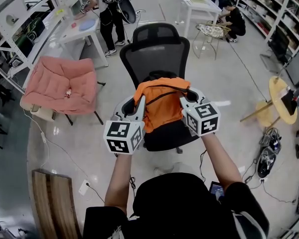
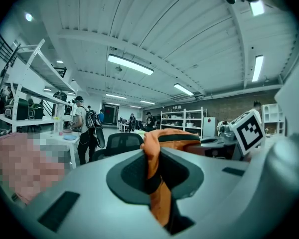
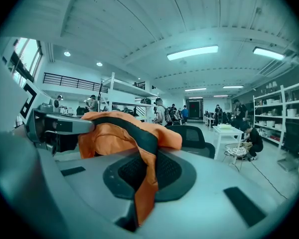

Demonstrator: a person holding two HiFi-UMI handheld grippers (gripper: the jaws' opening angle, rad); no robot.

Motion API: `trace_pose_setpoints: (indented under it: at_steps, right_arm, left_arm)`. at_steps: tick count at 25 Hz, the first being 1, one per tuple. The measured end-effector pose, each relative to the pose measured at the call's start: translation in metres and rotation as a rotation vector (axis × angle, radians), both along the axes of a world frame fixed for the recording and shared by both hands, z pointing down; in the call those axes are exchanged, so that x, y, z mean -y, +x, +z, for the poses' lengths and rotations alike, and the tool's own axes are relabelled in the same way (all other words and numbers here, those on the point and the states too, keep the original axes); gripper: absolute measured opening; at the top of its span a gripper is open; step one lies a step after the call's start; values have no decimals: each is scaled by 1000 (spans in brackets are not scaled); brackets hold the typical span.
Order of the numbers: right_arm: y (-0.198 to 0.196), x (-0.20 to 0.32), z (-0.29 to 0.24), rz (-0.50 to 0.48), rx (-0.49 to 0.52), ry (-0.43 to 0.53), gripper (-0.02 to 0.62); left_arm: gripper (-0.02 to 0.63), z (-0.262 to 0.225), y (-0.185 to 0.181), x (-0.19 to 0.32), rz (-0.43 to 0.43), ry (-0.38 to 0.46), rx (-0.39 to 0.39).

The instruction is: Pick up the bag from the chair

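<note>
- The orange bag (image 1: 160, 103) hung stretched between the two grippers over the black mesh office chair (image 1: 154, 49); its top edge ran side to side from one gripper to the other, and its body drooped toward the person in the head view.
- The left gripper (image 1: 139, 106) was pinching a fold of the orange fabric at the bag's left edge; the right gripper (image 1: 185, 103) had its jaws pressed together on a fold at the right edge.
- Only the gripper views showed the cloth squeezed in the jaws; only the head view showed the chair's seat (image 1: 172, 136) under the bag.
- The bag covered most of the seat; whether its lower end touched the seat could not be told.
- A pink cushioned chair (image 1: 62, 83) stood well apart on the left.
</note>
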State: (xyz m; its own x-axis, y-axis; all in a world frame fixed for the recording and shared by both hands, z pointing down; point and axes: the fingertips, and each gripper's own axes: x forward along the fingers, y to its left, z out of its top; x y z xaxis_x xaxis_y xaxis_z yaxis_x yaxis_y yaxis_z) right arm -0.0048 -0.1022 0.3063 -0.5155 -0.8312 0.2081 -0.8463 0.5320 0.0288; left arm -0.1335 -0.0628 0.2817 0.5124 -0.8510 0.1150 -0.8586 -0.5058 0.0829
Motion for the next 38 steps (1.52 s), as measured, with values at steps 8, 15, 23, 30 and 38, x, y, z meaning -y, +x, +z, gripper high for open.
trace_pose_setpoints:
  at_steps: [8, 15, 23, 30, 38]
  right_arm:
    - [18, -10, -8, -23, 4, 18, 12]
    - [49, -32, -21, -47, -6, 27, 12]
    - [90, -68, -28, -61, -18, 50, 12]
    - [115, -108, -30, -80, 4, 52, 12]
    - [135, -152, -34, -97, 5, 70, 12]
  left_arm:
    - [54, -6, 18, -10, -30, 18, -13]
    - [54, -21, 50, -31, -58, 31, -26]
    - [54, -25, 92, -70, -68, 30, -35]
    - [54, -28, 119, -114, -89, 39, -23]
    - [54, -34, 139, -158, -117, 51, -18]
